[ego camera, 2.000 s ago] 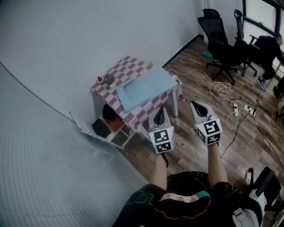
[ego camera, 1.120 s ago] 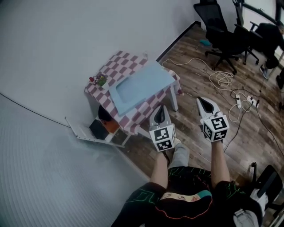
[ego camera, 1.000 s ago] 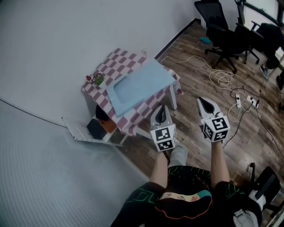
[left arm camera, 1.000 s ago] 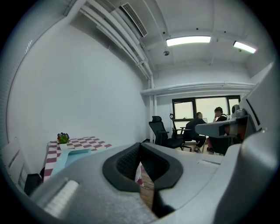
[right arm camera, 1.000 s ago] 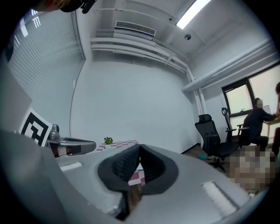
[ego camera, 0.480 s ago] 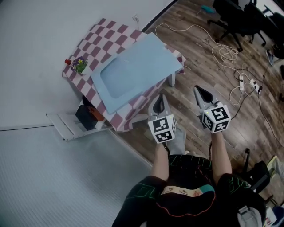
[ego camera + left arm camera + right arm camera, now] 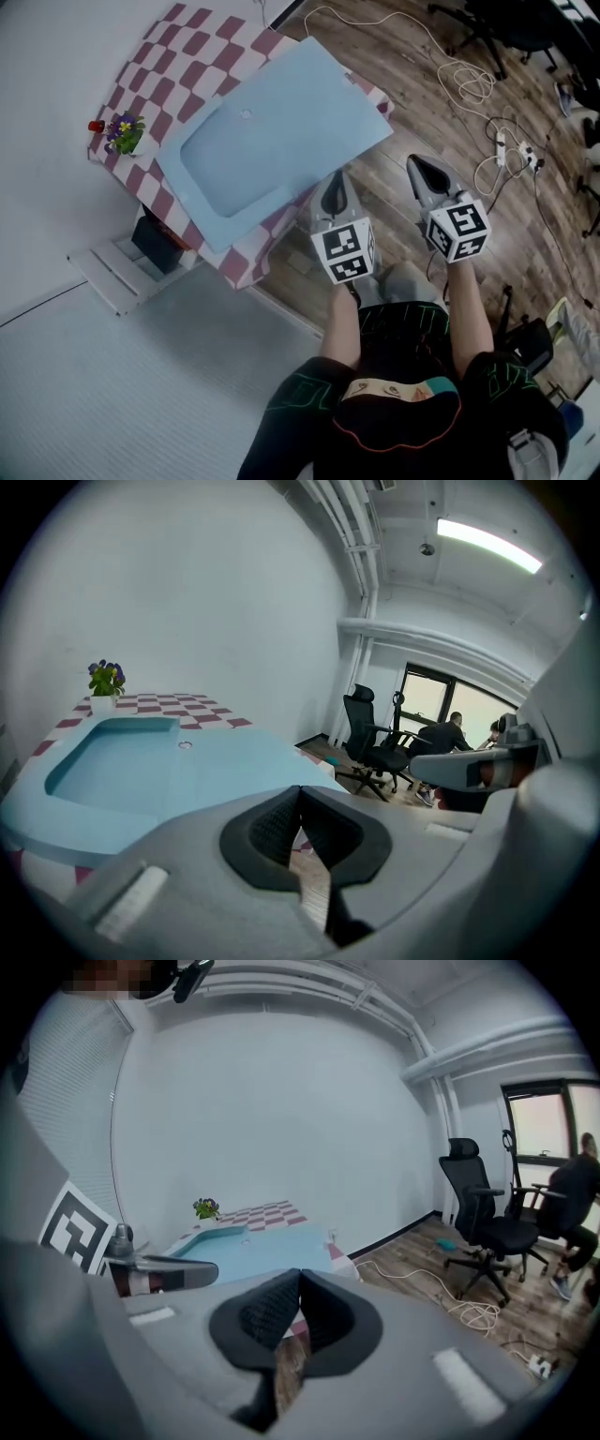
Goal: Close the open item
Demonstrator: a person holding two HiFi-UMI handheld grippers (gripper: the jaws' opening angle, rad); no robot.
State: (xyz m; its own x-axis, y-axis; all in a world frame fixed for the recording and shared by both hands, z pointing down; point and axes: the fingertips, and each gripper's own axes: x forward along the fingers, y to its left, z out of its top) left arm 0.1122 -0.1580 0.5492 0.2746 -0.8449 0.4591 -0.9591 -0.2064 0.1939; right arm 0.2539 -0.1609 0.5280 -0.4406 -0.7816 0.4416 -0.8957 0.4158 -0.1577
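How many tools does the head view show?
2. The left tool is by the checkered table's edge; the right tool is above the wooden floor. None seems hidden.

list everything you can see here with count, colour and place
table: one, red-and-white checked cloth, against the wall
tray: one, light blue, on the table
potted plant: one, purple flowers, table corner by the wall
rack: one, white, on the floor beside the table
cables: several, white, on the wooden floor
office chair: one clear, black, across the room
left gripper: grey, shut, empty
right gripper: grey, shut, empty
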